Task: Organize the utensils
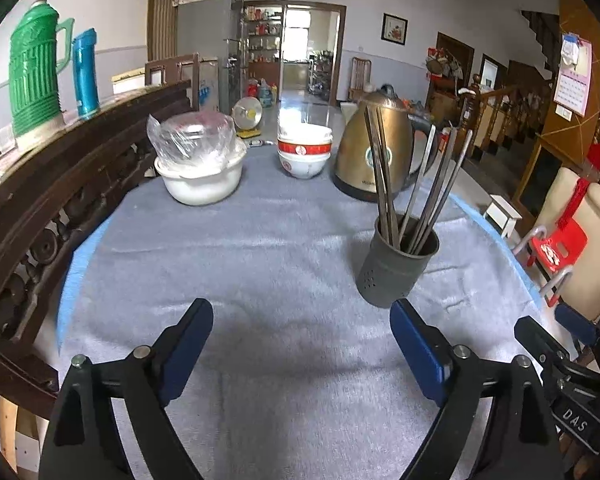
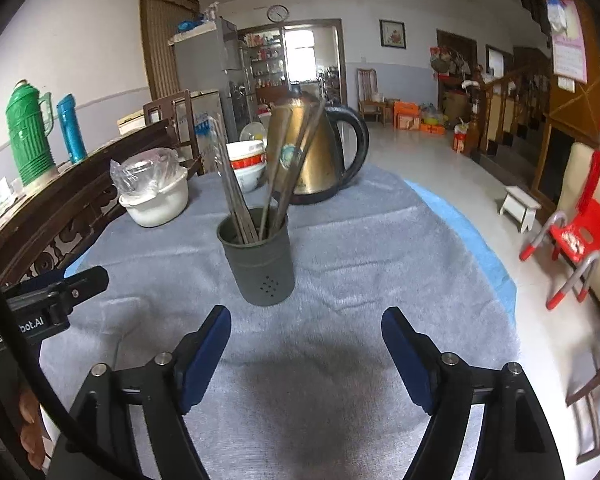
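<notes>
A grey cloth is covering the round worktop. The chopsticks are standing in a dark holder beside a brass kettle and stacked bowls. Left tongs and right tongs are gaping wide, gripping nothing. Tiled floor is lying beyond.

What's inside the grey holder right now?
The grey holder has a bunch of metal chopsticks standing in it, leaning against the rim in different directions. Their lower ends and the holder's bottom are hidden by its wall, so anything lying down there cannot be seen.
</notes>
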`<state>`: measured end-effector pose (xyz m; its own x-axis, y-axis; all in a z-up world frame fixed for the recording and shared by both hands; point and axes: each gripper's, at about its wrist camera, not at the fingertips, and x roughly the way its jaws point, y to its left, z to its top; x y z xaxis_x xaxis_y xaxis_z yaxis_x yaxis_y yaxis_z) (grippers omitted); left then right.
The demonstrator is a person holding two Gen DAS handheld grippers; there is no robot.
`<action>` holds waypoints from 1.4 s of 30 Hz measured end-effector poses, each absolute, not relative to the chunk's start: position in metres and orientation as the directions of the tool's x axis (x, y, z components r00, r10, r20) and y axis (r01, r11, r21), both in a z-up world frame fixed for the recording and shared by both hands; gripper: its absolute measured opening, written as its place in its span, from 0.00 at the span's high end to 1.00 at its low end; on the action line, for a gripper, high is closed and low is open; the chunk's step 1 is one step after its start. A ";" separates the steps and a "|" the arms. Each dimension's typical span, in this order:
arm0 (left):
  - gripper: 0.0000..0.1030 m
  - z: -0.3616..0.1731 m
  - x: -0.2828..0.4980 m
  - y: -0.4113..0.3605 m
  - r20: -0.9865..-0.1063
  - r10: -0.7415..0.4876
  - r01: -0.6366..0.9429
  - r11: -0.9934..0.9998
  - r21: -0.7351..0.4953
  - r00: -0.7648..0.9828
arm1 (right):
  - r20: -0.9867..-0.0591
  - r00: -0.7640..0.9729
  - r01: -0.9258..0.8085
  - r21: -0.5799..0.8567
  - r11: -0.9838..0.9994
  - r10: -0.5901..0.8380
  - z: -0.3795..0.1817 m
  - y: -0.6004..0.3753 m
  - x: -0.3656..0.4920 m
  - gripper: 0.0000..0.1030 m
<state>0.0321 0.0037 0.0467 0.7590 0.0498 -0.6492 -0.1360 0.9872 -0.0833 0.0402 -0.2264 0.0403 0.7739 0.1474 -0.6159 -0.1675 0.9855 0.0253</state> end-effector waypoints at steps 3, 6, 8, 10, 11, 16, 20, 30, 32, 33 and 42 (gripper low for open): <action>0.11 0.051 0.031 0.004 -0.648 0.072 -0.151 0.986 -0.068 0.758 | -0.596 0.791 -0.171 0.002 0.985 0.139 0.051 -0.223 0.034 0.17; 0.11 0.054 0.029 0.004 -0.641 0.072 -0.150 0.986 -0.069 0.764 | -0.586 0.799 -0.174 -0.007 0.985 0.137 0.057 -0.221 0.032 0.15; 0.11 0.055 0.028 0.002 -0.640 0.069 -0.146 0.987 -0.068 0.766 | -0.588 0.799 -0.164 -0.014 0.986 0.125 0.058 -0.221 0.032 0.15; 0.11 0.058 0.027 0.000 -0.639 0.064 -0.138 0.988 -0.065 0.766 | -0.587 0.801 -0.155 -0.012 0.988 0.118 0.059 -0.224 0.032 0.15; 0.11 0.059 0.027 -0.001 -0.637 0.068 -0.135 0.989 -0.058 0.768 | -0.587 0.802 -0.148 -0.010 0.989 0.114 0.059 -0.225 0.033 0.15; 0.05 0.066 0.027 -0.008 -0.633 0.087 -0.130 0.991 -0.022 0.769 | -0.584 0.806 -0.131 -0.020 0.991 0.095 0.059 -0.228 0.033 0.11; 0.05 0.070 0.027 -0.012 -0.630 0.090 -0.122 0.992 -0.008 0.772 | -0.578 0.811 -0.120 -0.016 0.993 0.089 0.061 -0.231 0.033 0.09; 0.04 0.075 0.026 -0.018 -0.625 0.092 -0.109 0.994 0.010 0.775 | -0.555 0.828 -0.118 -0.027 0.993 0.083 0.069 -0.231 0.031 0.08; 0.04 0.075 0.026 -0.018 -0.626 0.086 -0.108 0.994 0.003 0.775 | -0.554 0.829 -0.120 -0.028 0.992 0.084 0.070 -0.230 0.030 0.08; 0.04 0.076 0.025 -0.019 -0.627 0.083 -0.106 0.994 0.000 0.775 | -0.551 0.831 -0.120 -0.032 0.992 0.083 0.070 -0.230 0.030 0.08; 0.03 0.079 0.025 -0.019 -0.627 0.071 -0.096 0.995 -0.007 0.776 | -0.549 0.831 -0.127 -0.030 0.992 0.090 0.071 -0.229 0.028 0.08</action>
<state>0.0250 -0.0190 0.0794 0.7761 0.0709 -0.6266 -0.0965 0.9953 -0.0068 0.0283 -0.2288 0.0711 0.8312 0.0896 -0.5488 -0.1266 0.9915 -0.0299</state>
